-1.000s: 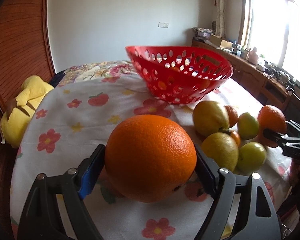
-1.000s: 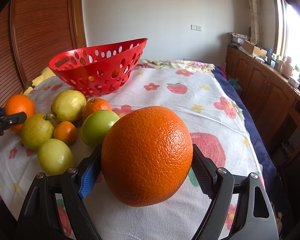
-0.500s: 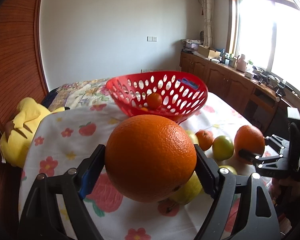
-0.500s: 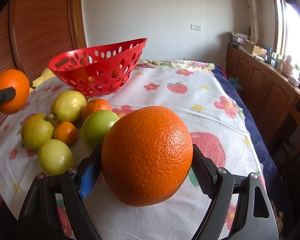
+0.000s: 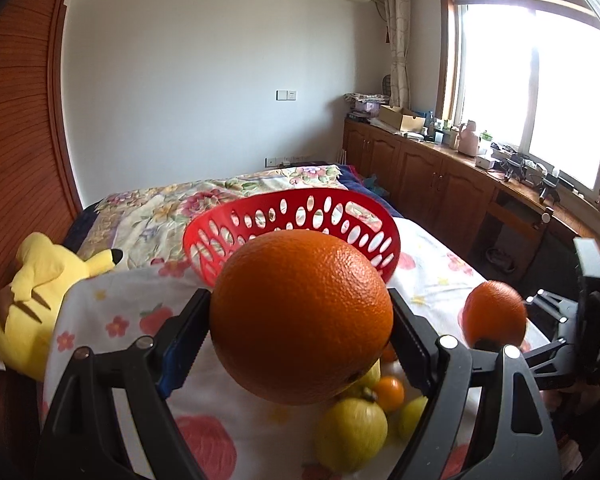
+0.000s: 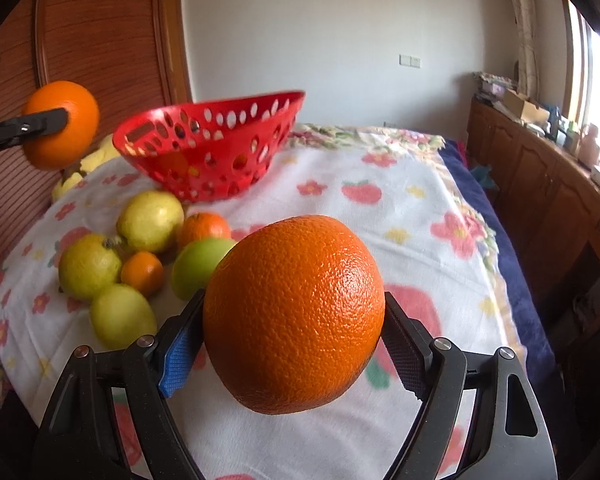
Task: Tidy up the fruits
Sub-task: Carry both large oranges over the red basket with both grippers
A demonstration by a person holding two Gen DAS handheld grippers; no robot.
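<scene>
Your left hand-held gripper (image 5: 300,330) clamps a large orange (image 5: 302,322), held in the air short of the red basket (image 5: 220,236). Your right hand-held gripper (image 6: 292,338) grips a second orange (image 6: 294,314) over the bed's flowered blanket (image 6: 420,208). Loose pears (image 6: 150,222) lie beside it.

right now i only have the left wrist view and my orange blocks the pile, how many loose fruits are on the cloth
Observer: Six, in the right wrist view: three yellow-green fruits, a green apple and two small oranges.
Operator: is my orange over the basket
Observer: No. The orange in the left gripper hangs to the left of the red basket, about level with its rim.
</scene>
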